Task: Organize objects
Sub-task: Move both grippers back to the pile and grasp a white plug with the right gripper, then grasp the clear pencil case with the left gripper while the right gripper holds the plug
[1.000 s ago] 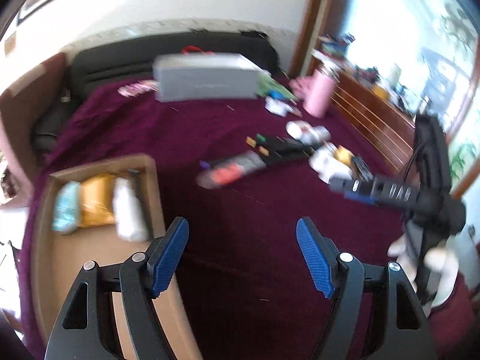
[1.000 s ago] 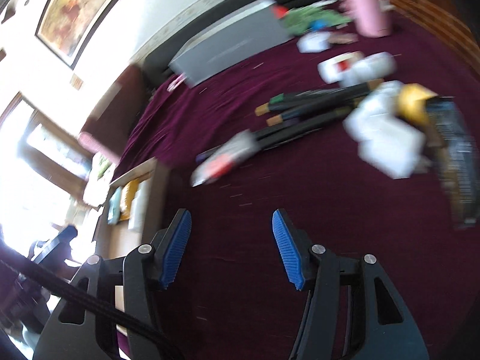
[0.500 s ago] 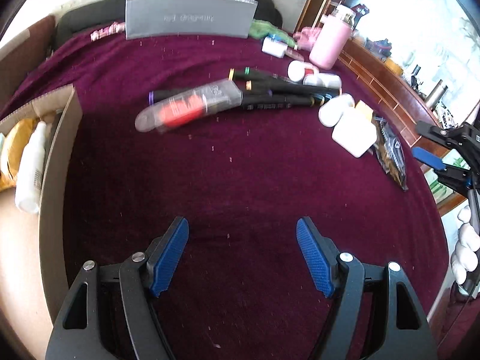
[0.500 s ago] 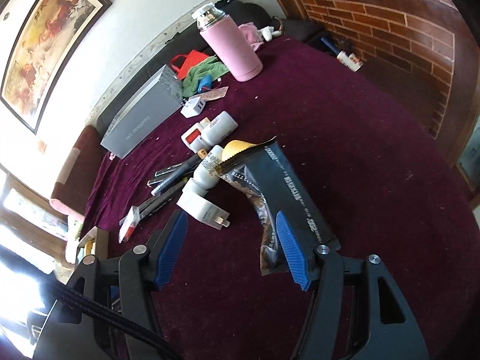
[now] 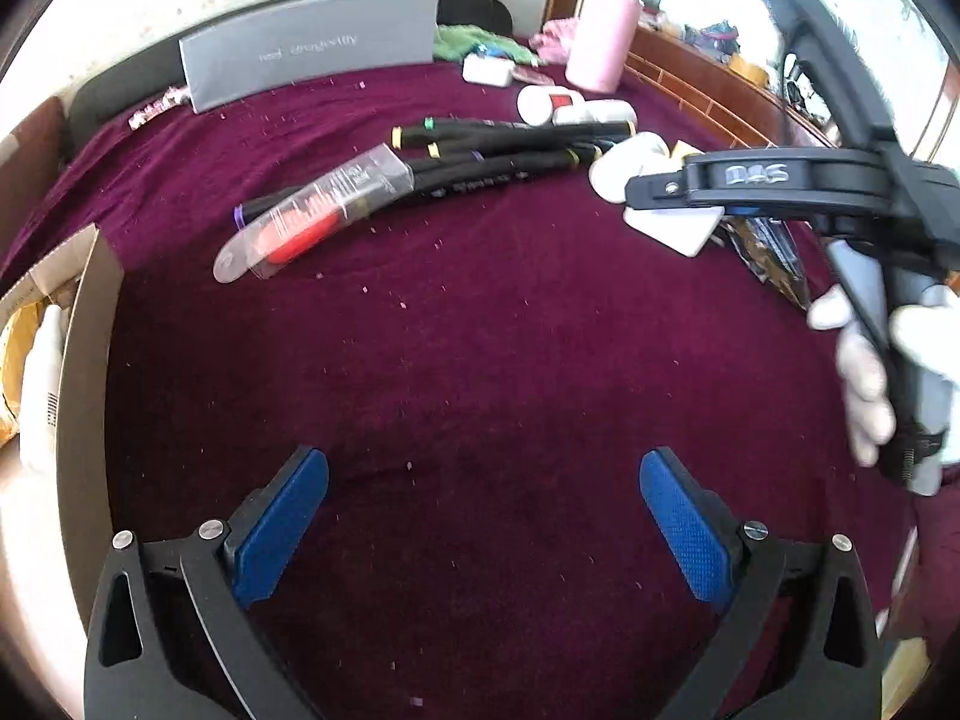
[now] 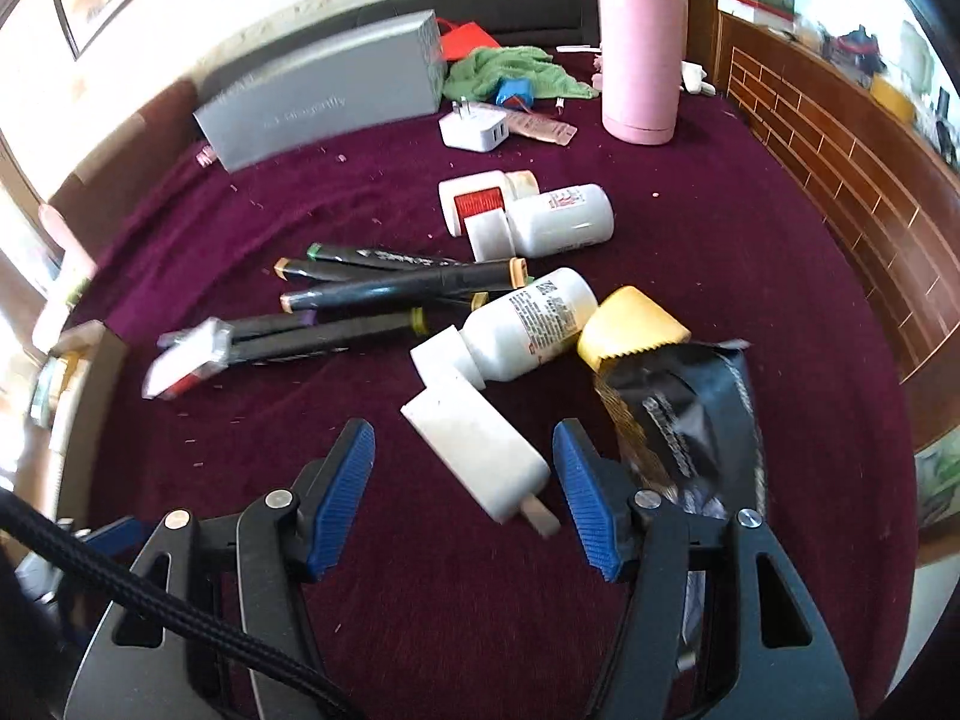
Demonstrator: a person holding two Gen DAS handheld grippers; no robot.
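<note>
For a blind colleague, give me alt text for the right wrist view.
The open right gripper hangs over a white charger on a maroon cloth, pads not touching it. Beyond lie a white bottle, black markers and a pink flask.

Clutter spread over the table point(image 6: 750, 252), box at its left edge

The markers point(image 6: 384, 291) lie mid-table, with the pill bottle point(image 6: 528, 324) at their right end and the charger block point(image 6: 474, 450) just in front of it. The snack pouch point(image 6: 684, 420) lies to the right. The long carton point(image 6: 324, 96) and thermos point(image 6: 642, 54) stand behind; the cardboard box point(image 5: 84, 360) sits far left.
</note>
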